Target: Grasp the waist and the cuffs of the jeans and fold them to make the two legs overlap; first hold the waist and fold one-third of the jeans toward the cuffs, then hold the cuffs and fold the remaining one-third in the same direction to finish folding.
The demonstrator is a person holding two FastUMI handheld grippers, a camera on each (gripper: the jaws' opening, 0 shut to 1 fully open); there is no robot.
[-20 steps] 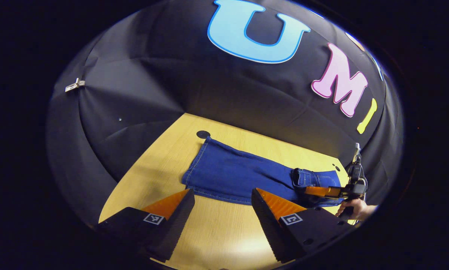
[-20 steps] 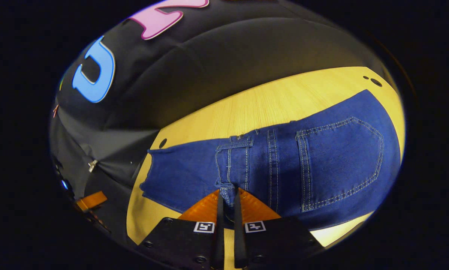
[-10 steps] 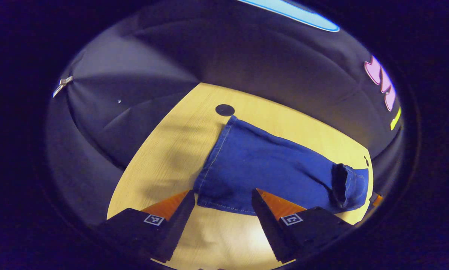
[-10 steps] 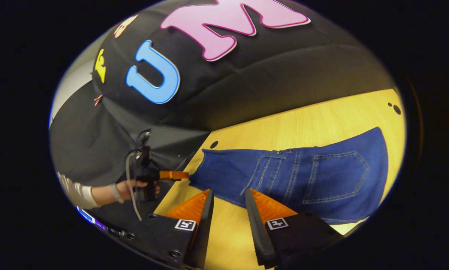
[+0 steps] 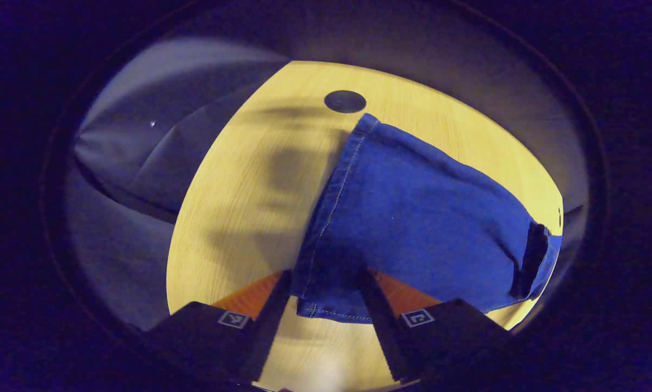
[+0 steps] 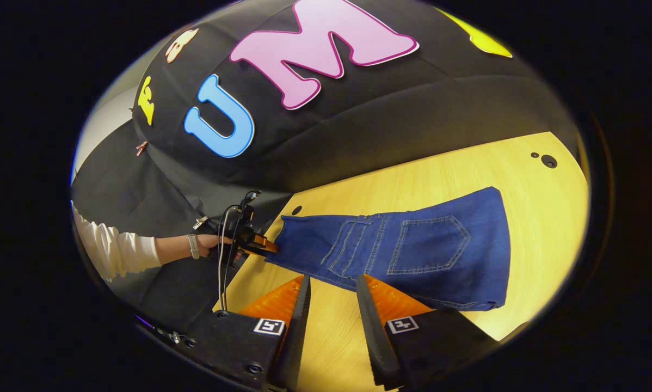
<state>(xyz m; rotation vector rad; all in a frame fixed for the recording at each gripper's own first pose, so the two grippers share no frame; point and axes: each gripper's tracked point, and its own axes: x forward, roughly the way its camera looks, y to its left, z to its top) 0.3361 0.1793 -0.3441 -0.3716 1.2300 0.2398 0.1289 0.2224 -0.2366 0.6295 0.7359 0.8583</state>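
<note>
The blue jeans (image 5: 413, 218) lie flat on the wooden table (image 5: 239, 190), the waist third folded over the legs. In the left gripper view my left gripper (image 5: 326, 305) is open, low over the table, its fingers on either side of the near corner of the cuffs (image 5: 326, 207). The folded waist edge (image 5: 530, 258) is at the far right. In the right gripper view my right gripper (image 6: 331, 294) is open and holds nothing, just short of the jeans (image 6: 402, 250), whose back pocket (image 6: 429, 253) faces up. The left gripper (image 6: 258, 243) sits at the cuff end.
A hand (image 6: 209, 245) in a white sleeve (image 6: 114, 253) holds the left gripper, with a cable hanging from it. A round black mark (image 5: 345, 101) lies on the table just beyond the cuffs. Bare table (image 6: 440, 174) lies behind the jeans.
My right gripper let go of the waist, opened and drew back from the jeans. My left gripper moved forward and down until its open fingers straddle the cuff corner.
</note>
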